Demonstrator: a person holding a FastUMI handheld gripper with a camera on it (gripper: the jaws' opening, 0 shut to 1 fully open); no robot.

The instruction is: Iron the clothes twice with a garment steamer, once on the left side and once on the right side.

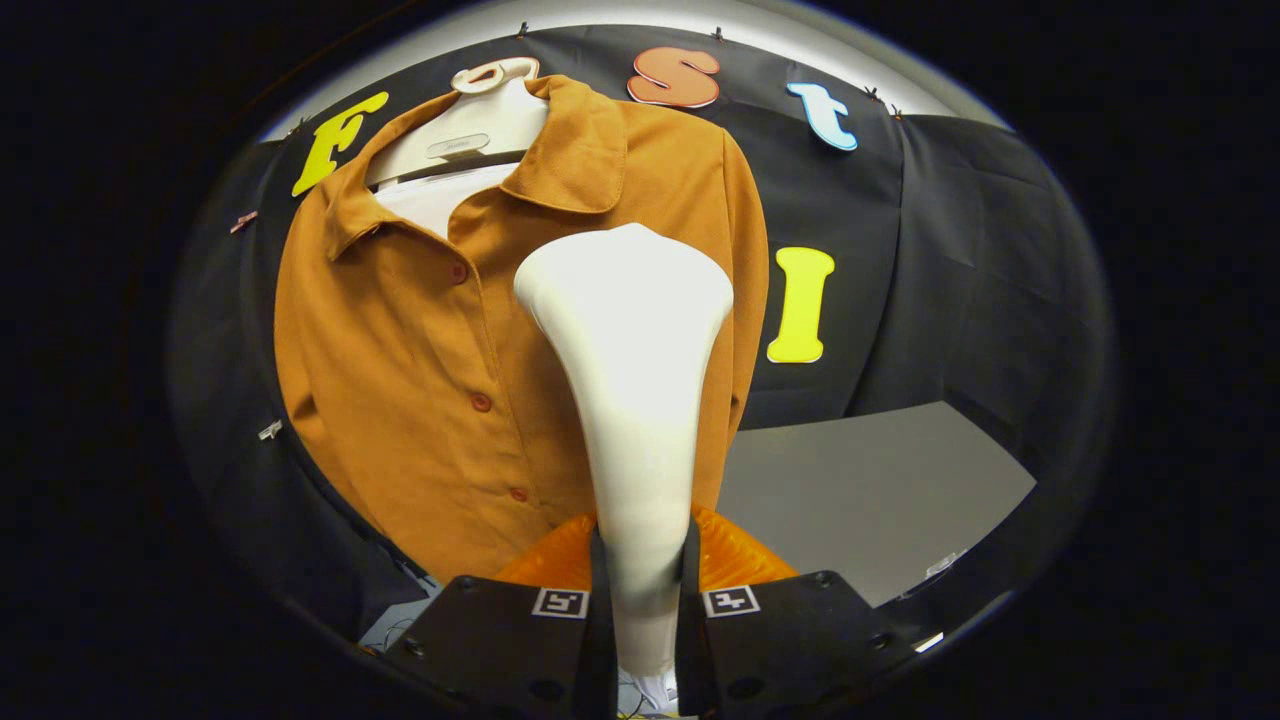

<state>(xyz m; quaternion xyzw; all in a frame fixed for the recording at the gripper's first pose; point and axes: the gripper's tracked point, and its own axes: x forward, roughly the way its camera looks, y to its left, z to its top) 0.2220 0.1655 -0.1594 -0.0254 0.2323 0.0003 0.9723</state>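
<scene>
1. We find the gripper [640, 590] closed on the garment steamer [632, 400]: both fingers press against the narrow handle of the steamer, one on each side, with no gap that we can make out.

2. The steamer rises from between the fingers and widens into a broad head, which stands in front of the upper part of the shirt [420, 370], on the panel to the right of the button row [481, 402] as we look at it. We cannot tell whether the head touches the cloth or stands just off it.

3. The shirt hangs on a hanger [470, 125] against the booth's wall, buttoned, collar open, with a white lining showing at the neck. A grey table [880, 490] lies beyond the fingers, to the right of the shirt's lower edge.

4. We judge the step in hand to be a pass over one side of the shirt, the head being placed high on that panel near the shoulder. Which of the two passes this is, we cannot say.

5. The next move, in our judgement, calls for a steady stroke down that panel toward the hem, the head kept flat to the cloth and clear of the buttons, with the grip on the handle held firm.
</scene>
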